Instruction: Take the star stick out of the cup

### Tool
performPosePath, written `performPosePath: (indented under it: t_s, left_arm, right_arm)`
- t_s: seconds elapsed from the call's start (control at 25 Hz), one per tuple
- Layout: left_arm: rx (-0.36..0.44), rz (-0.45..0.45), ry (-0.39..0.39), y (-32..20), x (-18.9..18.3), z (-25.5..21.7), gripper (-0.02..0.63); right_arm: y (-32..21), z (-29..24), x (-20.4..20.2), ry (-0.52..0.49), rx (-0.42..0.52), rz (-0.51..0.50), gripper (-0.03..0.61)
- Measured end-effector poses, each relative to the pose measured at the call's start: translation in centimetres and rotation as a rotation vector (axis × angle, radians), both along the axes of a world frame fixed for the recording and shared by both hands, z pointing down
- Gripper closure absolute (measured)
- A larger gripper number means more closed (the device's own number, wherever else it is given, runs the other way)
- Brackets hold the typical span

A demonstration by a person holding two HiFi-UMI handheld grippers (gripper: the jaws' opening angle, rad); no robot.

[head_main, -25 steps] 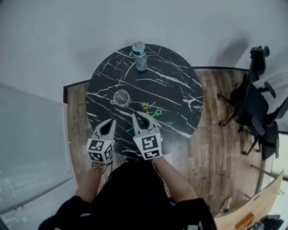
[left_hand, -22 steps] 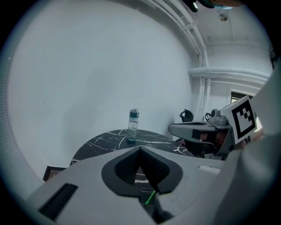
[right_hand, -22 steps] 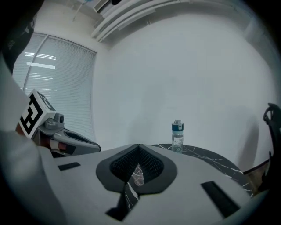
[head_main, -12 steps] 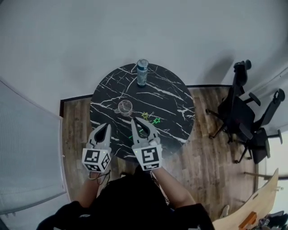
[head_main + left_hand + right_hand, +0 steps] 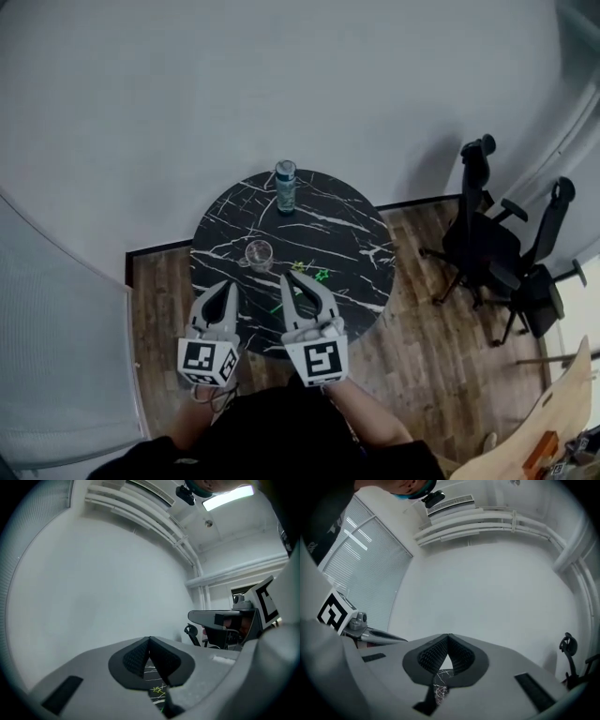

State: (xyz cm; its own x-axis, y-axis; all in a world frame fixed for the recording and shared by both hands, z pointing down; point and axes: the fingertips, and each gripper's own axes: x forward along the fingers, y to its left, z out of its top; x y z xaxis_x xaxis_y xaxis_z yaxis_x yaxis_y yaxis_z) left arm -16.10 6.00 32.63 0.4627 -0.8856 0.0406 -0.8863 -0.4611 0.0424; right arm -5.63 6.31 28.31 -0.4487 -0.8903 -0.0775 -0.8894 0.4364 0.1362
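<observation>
- The cup (image 5: 259, 253), a clear glass, stands upright on the round black marble tabletop (image 5: 352, 234), and it looks empty in the head view.
- The yellow star stick (image 5: 298, 267) lies flat on the tabletop just to the right of the cup, outside it and not touching it.
- The green star stick (image 5: 322, 276) lies a little further right of the cup, beside the yellow one. A short green length of stem shows nearer the person than the cup, between the two tools.
- The left tool (image 5: 228, 284) is held on the person's side of the cup, slightly to its left and clear of it. In the left gripper view the left tool (image 5: 149, 639) has its ribbed pads pressed tip to tip with nothing clamped. The yellow star shows small in the gap beneath them.
- The right tool (image 5: 289, 276) is held on the near right of the cup, in front of the star sticks as the head view sees them. The right gripper view shows the right tool (image 5: 448, 635) clenched too, tips meeting and empty, with marbled tabletop showing below the pads.
- A bottle (image 5: 285, 186) stands upright beyond the cup, near the far rim of the tabletop.
- Two dark office chairs (image 5: 497, 258) stand on wood floor (image 5: 422, 337) well to the right of the cup.
</observation>
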Motion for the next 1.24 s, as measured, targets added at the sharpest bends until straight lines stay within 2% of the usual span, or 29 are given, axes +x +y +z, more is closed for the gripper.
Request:
performPosePath:
  t_s: [0.4, 1.24]
  left_arm:
    - [0.021, 0.004, 0.014, 0.9, 0.2, -1.3, 0.615]
    - [0.04, 0.013, 0.001, 1.1, 1.5, -1.7, 0.614]
  right_arm:
    - [1.1, -0.6, 1.9, 0.012, -0.012, 0.057, 0.583]
    - [1.2, -0.6, 2.9, 0.049, -0.008, 0.057, 0.583]
